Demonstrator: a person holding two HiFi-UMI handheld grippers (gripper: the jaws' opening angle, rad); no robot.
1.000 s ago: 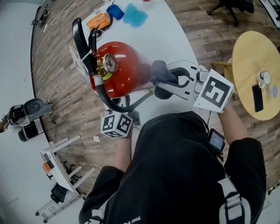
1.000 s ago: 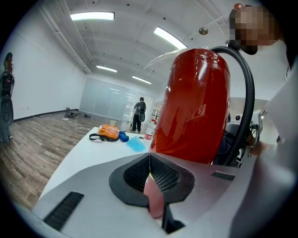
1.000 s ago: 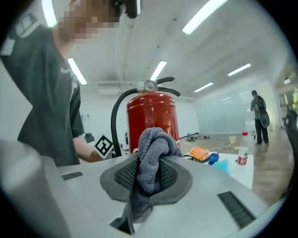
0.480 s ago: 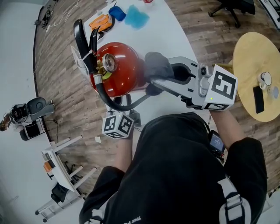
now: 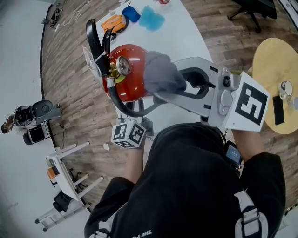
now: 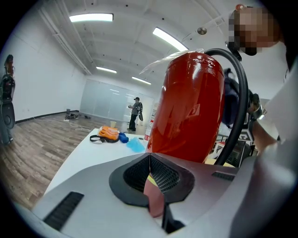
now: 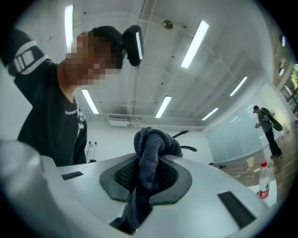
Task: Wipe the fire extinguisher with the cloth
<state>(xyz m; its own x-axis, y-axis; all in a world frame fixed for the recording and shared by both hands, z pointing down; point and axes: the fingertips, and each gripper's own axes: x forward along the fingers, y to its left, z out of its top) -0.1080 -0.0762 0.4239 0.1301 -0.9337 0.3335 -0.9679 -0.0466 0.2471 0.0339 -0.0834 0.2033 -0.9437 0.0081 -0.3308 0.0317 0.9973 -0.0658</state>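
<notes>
The red fire extinguisher [image 5: 128, 74] stands upright on the white table [image 5: 184, 39], with its black handle [image 5: 95, 39] and gauge on top and its black hose [image 5: 122, 109] curving round the near side. My right gripper [image 5: 163, 89] is shut on a bunched grey cloth [image 5: 160, 72], which lies against the cylinder's upper right side. In the right gripper view the cloth [image 7: 151, 148] bulges out of the shut jaws. My left gripper [image 6: 150, 158] sits low just in front of the red cylinder [image 6: 191, 107], jaws shut on a thin pink strip; its marker cube [image 5: 128, 134] shows below the hose.
At the table's far end lie an orange item [image 5: 114, 22], a blue one [image 5: 132, 14] and a light blue cloth [image 5: 152, 18]. A round wooden table [image 5: 267, 60] with a phone [image 5: 278, 110] stands to the right. A white rack [image 5: 65, 172] is on the floor at left.
My right gripper has risen with the cloth from the cylinder's lower right side to its upper part and tipped upward. The left gripper and the extinguisher stayed put.
</notes>
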